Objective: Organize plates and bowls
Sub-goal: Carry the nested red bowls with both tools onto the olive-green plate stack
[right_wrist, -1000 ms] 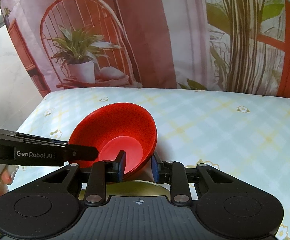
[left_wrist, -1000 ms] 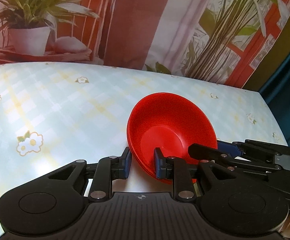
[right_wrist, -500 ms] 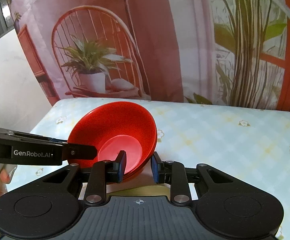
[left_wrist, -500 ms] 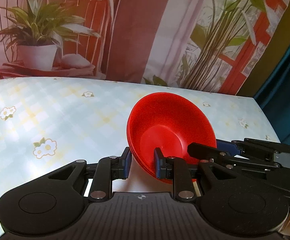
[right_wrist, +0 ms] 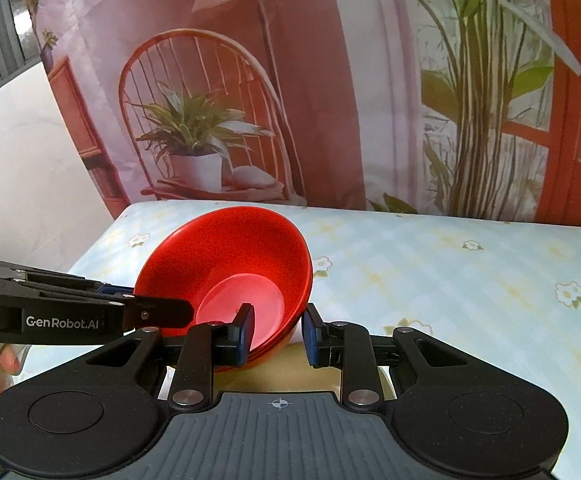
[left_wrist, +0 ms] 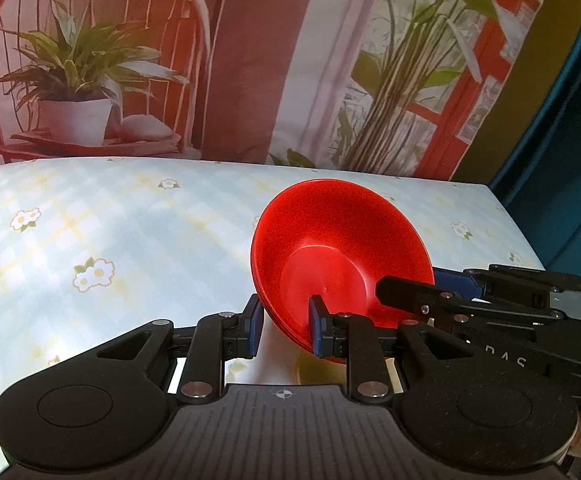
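Two grippers are clamped on one red bowl (left_wrist: 342, 264), and you hold it clear of the table (left_wrist: 110, 240), tilted so its mouth faces up and toward the cameras. In your left wrist view the bowl sits right of centre. Your left gripper (left_wrist: 284, 330) has pinched the near rim at the bowl's lower left: one blue pad lies against the outside wall and the other pad presses the inside, just by the flat bottom. Your right gripper (left_wrist: 430, 288) comes in from the right edge of that frame, and its upper black finger reaches over the rim into the bowl.

In your right wrist view the bowl (right_wrist: 230, 272) is left of centre. Your right gripper (right_wrist: 276, 334) is closed on the rim at the bowl's lower right, with the left pad inside and the right pad outside. Your left gripper (right_wrist: 146, 306) enters from the left edge and bites the rim on the bowl's left side. The bowl's outer wall shows stepped ridges near the pads; whether that means more than one nested bowl, you cannot tell.

A pale yellow dish (right_wrist: 290, 372) shows just under the bowl, mostly hidden behind the gripper body. Your fingers (right_wrist: 8, 360) show at the lower left.
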`<action>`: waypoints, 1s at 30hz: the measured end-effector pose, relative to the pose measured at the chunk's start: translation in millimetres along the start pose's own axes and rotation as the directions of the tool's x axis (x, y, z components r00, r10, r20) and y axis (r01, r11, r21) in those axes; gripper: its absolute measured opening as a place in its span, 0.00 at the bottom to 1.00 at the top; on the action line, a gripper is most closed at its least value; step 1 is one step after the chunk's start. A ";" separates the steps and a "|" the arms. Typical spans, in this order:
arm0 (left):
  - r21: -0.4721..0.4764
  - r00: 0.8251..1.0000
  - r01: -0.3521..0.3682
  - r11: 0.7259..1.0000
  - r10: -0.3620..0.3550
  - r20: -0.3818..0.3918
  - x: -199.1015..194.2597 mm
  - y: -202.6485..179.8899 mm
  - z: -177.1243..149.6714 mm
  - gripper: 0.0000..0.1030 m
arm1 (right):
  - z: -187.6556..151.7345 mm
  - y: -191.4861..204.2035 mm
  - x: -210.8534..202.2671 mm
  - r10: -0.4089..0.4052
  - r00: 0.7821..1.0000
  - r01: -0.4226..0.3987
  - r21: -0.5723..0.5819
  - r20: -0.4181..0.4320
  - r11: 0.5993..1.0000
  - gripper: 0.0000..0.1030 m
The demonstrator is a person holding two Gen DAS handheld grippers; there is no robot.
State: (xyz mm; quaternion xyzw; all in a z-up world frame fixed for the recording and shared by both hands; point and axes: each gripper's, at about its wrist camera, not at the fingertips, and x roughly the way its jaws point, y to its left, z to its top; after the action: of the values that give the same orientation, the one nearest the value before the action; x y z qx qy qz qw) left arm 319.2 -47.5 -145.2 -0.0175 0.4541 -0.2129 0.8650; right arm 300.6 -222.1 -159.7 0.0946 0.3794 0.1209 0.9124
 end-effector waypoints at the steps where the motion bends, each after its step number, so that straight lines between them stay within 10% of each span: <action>1: 0.002 1.000 0.001 1.000 -0.001 0.001 -1.8 -1.9 -2.2 0.25 | -1.7 1.1 -3.8 -0.002 1.000 0.002 -0.001 0.003 1.000 0.24; 30: 0.029 0.995 0.063 0.998 -0.060 -0.080 -0.6 -30.4 -48.1 0.26 | -50.4 -13.8 -46.4 -0.040 0.999 0.041 0.047 -0.025 0.998 0.24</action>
State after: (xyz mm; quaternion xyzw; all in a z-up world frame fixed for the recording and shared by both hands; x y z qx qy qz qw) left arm 270.1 -67.0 -166.1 -0.0094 0.4837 -0.2472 0.8395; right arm 235.0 -244.8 -167.3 0.1072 0.3947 0.0945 0.9076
